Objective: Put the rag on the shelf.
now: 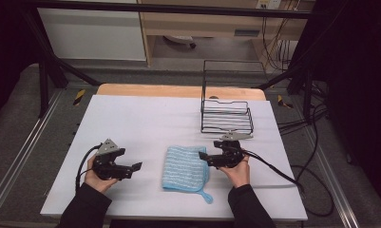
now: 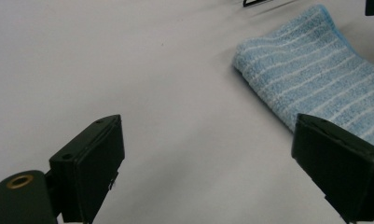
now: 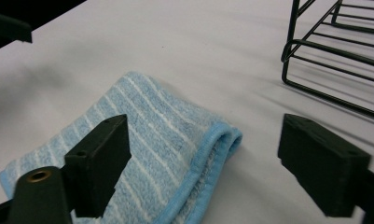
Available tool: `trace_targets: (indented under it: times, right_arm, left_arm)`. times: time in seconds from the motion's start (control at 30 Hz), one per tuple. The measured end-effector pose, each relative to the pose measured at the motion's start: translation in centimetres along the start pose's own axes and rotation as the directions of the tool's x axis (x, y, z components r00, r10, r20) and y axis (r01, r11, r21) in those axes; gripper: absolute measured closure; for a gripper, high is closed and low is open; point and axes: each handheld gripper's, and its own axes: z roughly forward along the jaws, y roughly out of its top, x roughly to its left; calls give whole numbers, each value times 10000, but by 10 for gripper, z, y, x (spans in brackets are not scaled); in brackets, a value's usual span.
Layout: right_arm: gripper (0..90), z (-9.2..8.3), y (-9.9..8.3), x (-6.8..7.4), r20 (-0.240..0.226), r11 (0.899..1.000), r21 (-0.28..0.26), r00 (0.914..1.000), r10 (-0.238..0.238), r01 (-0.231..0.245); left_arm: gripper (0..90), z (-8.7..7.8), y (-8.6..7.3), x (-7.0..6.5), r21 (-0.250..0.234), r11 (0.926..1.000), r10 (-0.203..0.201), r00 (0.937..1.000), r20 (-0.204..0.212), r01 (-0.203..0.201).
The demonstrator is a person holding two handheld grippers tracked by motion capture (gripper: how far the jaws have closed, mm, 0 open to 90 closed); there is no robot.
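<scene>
A folded blue cloth with white stripes (image 1: 185, 167) lies flat on the white table (image 1: 145, 118), its hanging loop at the near right corner. My right gripper (image 1: 204, 158) hovers at the cloth's right edge, pointing left; its jaws stand open over the folded corner (image 3: 194, 140) with nothing pressed between them. My left gripper (image 1: 135, 169) rests to the left of the cloth, pointing right at it, open and empty; the cloth (image 2: 310, 79) lies beyond its jaws.
A black wire rack (image 1: 226, 111) stands on the table behind and right of the cloth, close to the right gripper; its wires (image 3: 334, 51) show at upper right. Cables trail off the table's right side (image 1: 292, 180).
</scene>
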Motion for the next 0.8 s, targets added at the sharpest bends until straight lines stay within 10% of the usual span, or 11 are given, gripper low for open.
trace_targets:
  times: [0.8]
  right_arm:
    - [19,-29,-27,-4,-419,9999,129,9991,-27,33]
  left_arm:
    - [216,94,57,-34,1184,9930,26,9999,98,-37]
